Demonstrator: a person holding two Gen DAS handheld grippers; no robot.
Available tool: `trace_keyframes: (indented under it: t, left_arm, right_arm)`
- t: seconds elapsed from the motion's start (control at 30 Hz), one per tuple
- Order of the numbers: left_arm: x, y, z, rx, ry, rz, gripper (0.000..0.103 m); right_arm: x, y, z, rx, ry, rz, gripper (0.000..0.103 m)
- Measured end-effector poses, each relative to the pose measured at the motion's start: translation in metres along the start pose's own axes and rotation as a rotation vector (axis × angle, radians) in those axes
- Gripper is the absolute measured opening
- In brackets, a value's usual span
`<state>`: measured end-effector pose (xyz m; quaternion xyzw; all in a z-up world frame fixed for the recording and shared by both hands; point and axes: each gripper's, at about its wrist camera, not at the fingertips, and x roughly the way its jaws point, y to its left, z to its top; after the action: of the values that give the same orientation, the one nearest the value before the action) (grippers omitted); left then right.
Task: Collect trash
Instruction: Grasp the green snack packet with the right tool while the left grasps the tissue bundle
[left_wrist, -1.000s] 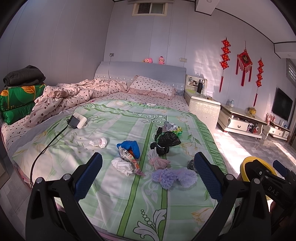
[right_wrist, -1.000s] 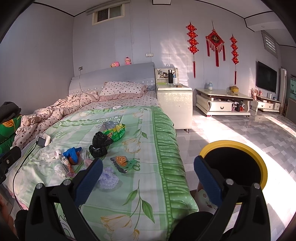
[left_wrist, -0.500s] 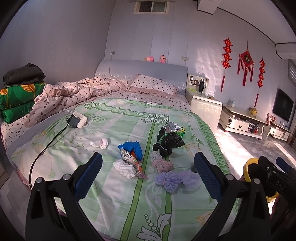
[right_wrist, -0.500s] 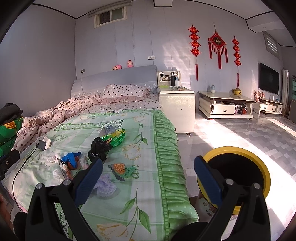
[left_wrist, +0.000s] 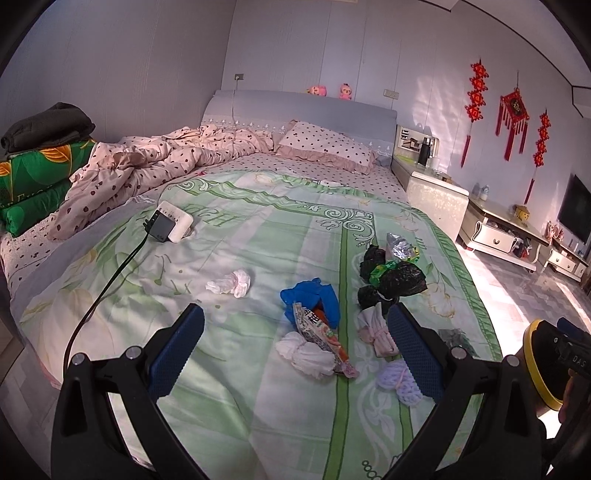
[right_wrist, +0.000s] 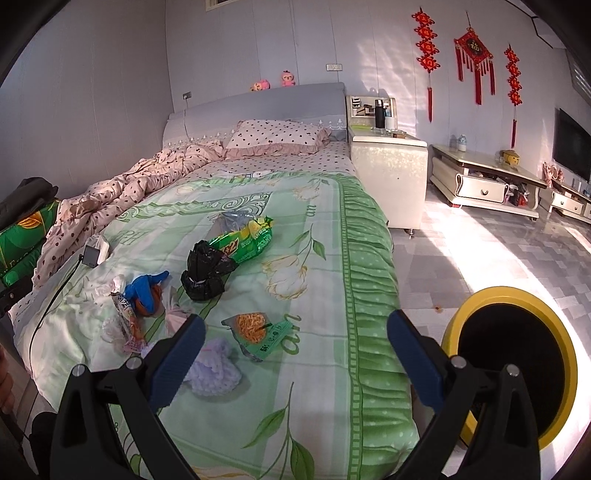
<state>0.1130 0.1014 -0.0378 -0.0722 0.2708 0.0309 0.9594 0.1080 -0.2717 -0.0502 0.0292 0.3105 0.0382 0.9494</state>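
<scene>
Trash lies scattered on the green bedspread (left_wrist: 240, 387): a crumpled white tissue (left_wrist: 229, 283), a blue glove (left_wrist: 312, 299), a snack wrapper (left_wrist: 317, 334), a black bag (left_wrist: 397, 282), a pink wad (left_wrist: 376, 332) and a lilac wad (left_wrist: 399, 376). The right wrist view adds a green snack bag (right_wrist: 245, 240) and a noodle packet (right_wrist: 258, 328). A yellow-rimmed bin (right_wrist: 517, 365) stands on the floor right of the bed. My left gripper (left_wrist: 295, 347) and right gripper (right_wrist: 295, 350) are both open and empty above the bed's foot.
A power strip with a black charger (left_wrist: 170, 225) and its cable (left_wrist: 99, 295) lie on the bed's left side. A rumpled polka-dot duvet (left_wrist: 147, 166) and pillow (left_wrist: 325, 147) are at the head. A white nightstand (right_wrist: 388, 173) stands beside the bed.
Both grippers have moved forward and down towards the bed, so the trash looks nearer. Both stay open and empty.
</scene>
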Motion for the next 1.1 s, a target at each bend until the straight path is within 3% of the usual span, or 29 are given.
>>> trace_keyframes:
  t: [0.17,0.43,0.97,1.1]
  left_arm:
    - [0.038,0.024,-0.001,0.024,0.063,0.057,0.095]
    - [0.102,0.051,0.001,0.042,0.163,0.072,0.095]
    - [0.237,0.078,0.028,0.076,0.268,0.148,0.095]
    - [0.259,0.078,0.021,0.087,0.301,0.153,0.095]
  right_arm:
    - [0.038,0.004,0.003,-0.026,0.09,0.044,0.095]
    - [0.083,0.01,0.003,-0.044,0.187,0.075,0.095]
    - [0.133,0.025,-0.003,-0.066,0.261,0.112,0.094]
    - [0.14,0.026,-0.008,-0.069,0.276,0.116,0.088]
